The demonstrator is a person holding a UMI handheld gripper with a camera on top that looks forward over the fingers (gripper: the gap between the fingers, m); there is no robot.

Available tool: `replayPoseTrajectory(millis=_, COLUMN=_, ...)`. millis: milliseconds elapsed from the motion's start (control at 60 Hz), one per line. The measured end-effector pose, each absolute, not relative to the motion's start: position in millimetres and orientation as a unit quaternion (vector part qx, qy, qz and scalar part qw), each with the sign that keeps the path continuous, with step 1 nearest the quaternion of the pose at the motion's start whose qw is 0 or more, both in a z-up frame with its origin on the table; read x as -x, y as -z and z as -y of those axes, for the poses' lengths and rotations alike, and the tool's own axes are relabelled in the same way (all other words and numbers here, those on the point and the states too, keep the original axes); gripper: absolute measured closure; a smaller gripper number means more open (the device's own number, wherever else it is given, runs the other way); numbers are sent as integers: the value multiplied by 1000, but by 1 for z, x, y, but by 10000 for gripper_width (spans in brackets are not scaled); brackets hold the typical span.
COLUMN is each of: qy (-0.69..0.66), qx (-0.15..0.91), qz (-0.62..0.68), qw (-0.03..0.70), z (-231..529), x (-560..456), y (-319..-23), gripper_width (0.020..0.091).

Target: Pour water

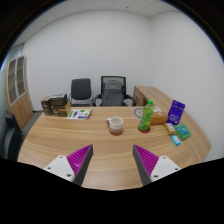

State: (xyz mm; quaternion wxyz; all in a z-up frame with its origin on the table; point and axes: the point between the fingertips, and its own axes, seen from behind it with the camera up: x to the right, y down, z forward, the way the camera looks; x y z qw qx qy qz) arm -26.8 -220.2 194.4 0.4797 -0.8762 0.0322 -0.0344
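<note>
Fingers (112,160) spread wide, magenta pads facing inward, holding and touching nothing; bare desk (110,150) surface lies between them. White cup (116,125) stands on the desk at 12 o'clock, beyond the fingers. Green bottle (147,116) stands upright at 1 o'clock, near the cup. Two office chairs (100,92) sit behind the desk.

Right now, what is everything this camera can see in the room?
Table: one, light wood, under everything.
Mug: one, white, mid-table, beyond the fingers.
Bottle: one, green, right of the mug.
Blue pouch: one, upright, right of the bottle.
Teal items: a few, near the pouch; too small to identify.
Books: a small stack, far left side.
Dark box: one, left of the books.
Chairs: two, black, behind the table.
Shelf: one, wooden, left wall.
Gripper: one, purple pads, fingers open, holding nothing.
</note>
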Motion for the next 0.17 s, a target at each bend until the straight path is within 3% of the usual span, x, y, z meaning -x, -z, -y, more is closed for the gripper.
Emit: replayPoseTrajectory(millis=167, qy=33, qx=871, qz=-35, qw=489, z=226, x=40, y=-207, gripper_width=287)
